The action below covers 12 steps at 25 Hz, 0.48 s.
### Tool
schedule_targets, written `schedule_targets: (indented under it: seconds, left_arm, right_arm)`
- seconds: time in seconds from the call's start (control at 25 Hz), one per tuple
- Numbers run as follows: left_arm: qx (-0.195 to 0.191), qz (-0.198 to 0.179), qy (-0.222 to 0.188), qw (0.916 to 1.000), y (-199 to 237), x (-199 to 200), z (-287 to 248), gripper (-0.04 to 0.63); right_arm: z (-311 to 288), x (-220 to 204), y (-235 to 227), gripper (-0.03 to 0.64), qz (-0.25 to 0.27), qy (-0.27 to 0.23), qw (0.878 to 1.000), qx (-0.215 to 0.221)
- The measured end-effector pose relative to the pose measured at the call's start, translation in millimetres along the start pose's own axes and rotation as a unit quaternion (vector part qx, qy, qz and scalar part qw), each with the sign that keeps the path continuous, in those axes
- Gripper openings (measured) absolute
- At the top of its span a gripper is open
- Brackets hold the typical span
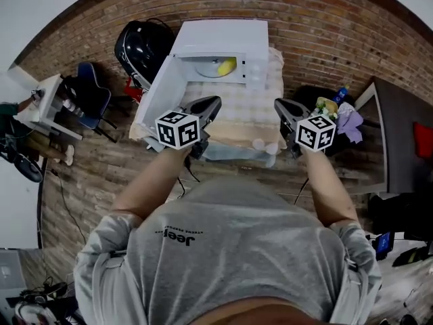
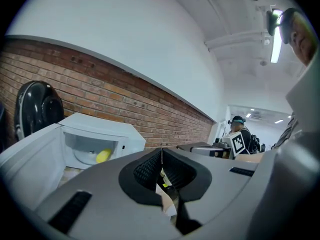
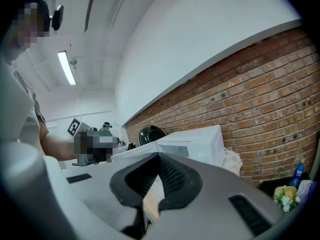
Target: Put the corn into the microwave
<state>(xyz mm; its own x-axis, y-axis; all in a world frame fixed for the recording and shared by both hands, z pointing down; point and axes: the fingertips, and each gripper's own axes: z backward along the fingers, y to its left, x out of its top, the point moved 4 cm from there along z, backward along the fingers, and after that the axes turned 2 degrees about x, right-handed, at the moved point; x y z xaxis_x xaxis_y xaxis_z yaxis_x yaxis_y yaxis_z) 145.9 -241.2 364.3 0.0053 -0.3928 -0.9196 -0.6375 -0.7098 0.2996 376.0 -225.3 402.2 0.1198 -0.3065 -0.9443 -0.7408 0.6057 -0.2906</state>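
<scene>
The white microwave (image 1: pixel 223 42) stands on the table against the brick wall with its door (image 1: pixel 154 90) swung open to the left. A yellow corn cob (image 1: pixel 226 66) lies on the turntable inside, and shows in the left gripper view as corn (image 2: pixel 103 156) in the microwave (image 2: pixel 102 129). My left gripper (image 1: pixel 214 101) is shut and empty, held over the table's near side in front of the door. My right gripper (image 1: pixel 278 104) is shut with nothing in it, level with the left one and to the right of the microwave (image 3: pixel 197 139).
A checked cloth (image 1: pixel 237 114) covers the table, with two small white cups (image 1: pixel 264 145) near its front edge. A black round object (image 1: pixel 141 46) sits left of the microwave, and a blue chair (image 1: pixel 91 92) further left. Flowers and a bottle (image 1: pixel 331 103) stand at the right by a dark table (image 1: pixel 406 137).
</scene>
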Motion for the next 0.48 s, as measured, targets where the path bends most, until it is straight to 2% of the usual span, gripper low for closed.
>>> schedule_targets:
  seconds: [0.24, 0.48]
  left_arm:
    - [-0.015, -0.013, -0.024, 0.9995, 9, 18, 14, 0.024]
    - [-0.030, -0.016, -0.044, 0.9985, 41, 33, 48, 0.023]
  right_arm:
    - [-11, 8, 10, 0.018, 0.002, 0.008, 1.000, -0.003]
    - [-28, 10, 30, 0.018, -0.004, 0.008, 1.000, -0.020]
